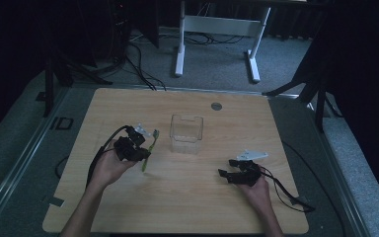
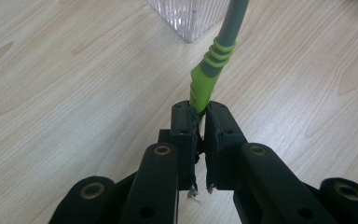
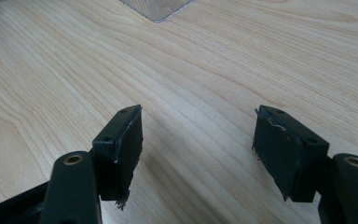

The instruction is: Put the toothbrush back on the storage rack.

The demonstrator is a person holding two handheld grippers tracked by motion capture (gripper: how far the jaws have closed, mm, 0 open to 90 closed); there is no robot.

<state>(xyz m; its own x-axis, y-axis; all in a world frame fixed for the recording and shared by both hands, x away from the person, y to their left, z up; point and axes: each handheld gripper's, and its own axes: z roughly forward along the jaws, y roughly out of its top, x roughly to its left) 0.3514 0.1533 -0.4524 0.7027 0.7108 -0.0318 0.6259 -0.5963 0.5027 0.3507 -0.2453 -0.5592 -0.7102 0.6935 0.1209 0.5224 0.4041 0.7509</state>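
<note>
Clearly, the left gripper point(image 2: 199, 112) has its 2 fingers point(image 2: 184, 135) pinching the green end of a toothbrush point(image 2: 216, 56), whose grey handle runs toward the clear plastic container point(image 1: 186, 133) near the middle of the wooden bench point(image 1: 128, 207). Well apart, the right gripper point(image 3: 198, 140) rests low over bare wood, fingers point(image 3: 126, 144) spread wide with nothing between them.

Table point(image 2: 51, 70) pale matt wood; toothbrush point(image 2: 212, 60) rubbery green-grey plastic; box point(image 2: 191, 16) clear ribbed plastic.
</note>
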